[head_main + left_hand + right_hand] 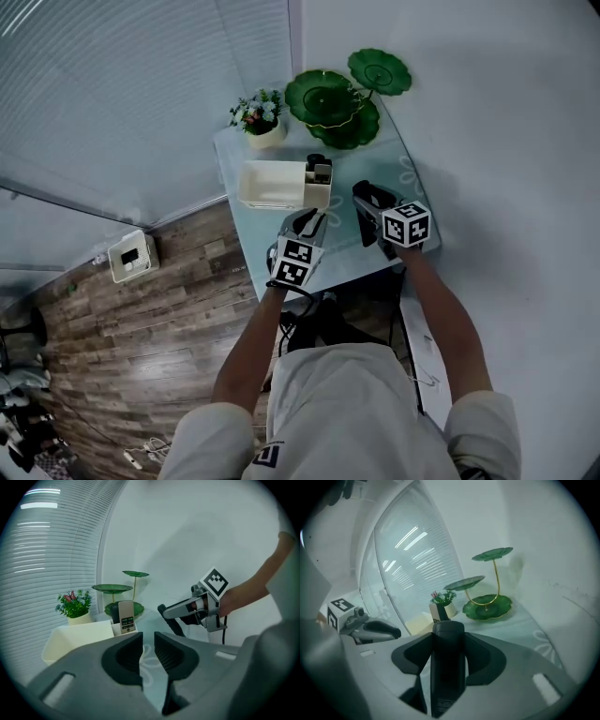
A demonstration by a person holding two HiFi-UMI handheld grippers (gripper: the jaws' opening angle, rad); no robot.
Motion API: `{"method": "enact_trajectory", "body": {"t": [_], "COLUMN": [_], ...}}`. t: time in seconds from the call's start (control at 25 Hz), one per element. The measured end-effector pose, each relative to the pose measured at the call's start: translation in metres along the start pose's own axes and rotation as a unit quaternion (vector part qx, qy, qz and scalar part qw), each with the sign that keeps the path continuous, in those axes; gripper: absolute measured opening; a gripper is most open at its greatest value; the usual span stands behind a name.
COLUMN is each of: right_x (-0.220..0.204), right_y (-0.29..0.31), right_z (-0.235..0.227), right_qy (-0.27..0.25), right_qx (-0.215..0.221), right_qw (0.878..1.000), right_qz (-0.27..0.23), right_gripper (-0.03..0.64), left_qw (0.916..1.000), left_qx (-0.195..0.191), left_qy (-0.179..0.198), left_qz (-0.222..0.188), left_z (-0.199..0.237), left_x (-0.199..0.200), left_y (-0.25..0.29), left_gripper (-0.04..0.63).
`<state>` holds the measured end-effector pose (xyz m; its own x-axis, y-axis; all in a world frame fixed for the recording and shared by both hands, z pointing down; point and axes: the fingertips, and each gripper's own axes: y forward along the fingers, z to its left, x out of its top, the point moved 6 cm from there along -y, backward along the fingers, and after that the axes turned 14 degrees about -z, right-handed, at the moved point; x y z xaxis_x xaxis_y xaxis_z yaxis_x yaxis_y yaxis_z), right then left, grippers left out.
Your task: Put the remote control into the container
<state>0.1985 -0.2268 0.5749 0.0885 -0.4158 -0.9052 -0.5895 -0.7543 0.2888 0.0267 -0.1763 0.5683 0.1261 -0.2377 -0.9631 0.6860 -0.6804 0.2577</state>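
- R gripper (448, 639) clamped on dark remote (447, 667), which runs lengthwise betw jaws; it's up off table (246, 239), right of box (272, 185)
- L gripper (148, 651) jaws a slit apart, nothing betw them; sits just in front of box
- Box's small end slot already has light remote (126, 617) + black remote (115, 616) standing upright; big section looks empty
- Step, I'd say: carry dark remote over to box & lower it in
- To do it well: keep grip firm, clear the rim before tipping down, aim for big section or a free gap in slot
- Don't knock the 2 standing ones
- Let go only once its end rests on box floor; keep L gripper out of the path
- Green stand (342, 103) + flower pot (261, 120) sit close behind box, so don't overshoot
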Motion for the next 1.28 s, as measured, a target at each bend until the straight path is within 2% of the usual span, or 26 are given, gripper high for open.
{"method": "enact_trajectory", "body": {"t": [0.24,0.4,0.52,0.68,1.04,1.28], "right_x": [0.031,0.049,0.057,0.065,0.079,0.079], "right_y": [0.0,0.002,0.006,0.003,-0.005,-0.001], "right_z": [0.036,0.055,0.074,0.094,0.099,0.095], "right_qy": [0.028,0.04,0.026,0.034,0.063,0.069], "right_qx": [-0.02,-0.03,-0.01,0.025,0.042,0.121], "right_qw": [0.996,0.991,0.991,0.986,0.978,0.972], "right_qz": [-0.081,-0.124,-0.135,-0.159,-0.192,-0.188], "right_gripper": [0.218,0.218,0.218,0.218,0.218,0.228], "left_qw": [0.9988,0.9971,0.9951,0.9954,0.9931,0.9892], "left_qx": [-0.046,-0.075,-0.097,-0.092,-0.106,-0.137], "left_qy": [-0.015,-0.012,-0.02,-0.018,-0.02,-0.025], "left_qz": [-0.003,0.0,-0.007,-0.016,-0.046,-0.047], "left_z": [-0.018,-0.024,-0.025,-0.021,-0.015,-0.009], "left_x": [0.011,0.014,0.02,0.029,0.043,0.042], "left_y": [-0.001,0.0,-0.003,-0.004,-0.003,-0.01], "left_gripper": [0.087,0.106,0.112,0.112,0.103,0.095]}}
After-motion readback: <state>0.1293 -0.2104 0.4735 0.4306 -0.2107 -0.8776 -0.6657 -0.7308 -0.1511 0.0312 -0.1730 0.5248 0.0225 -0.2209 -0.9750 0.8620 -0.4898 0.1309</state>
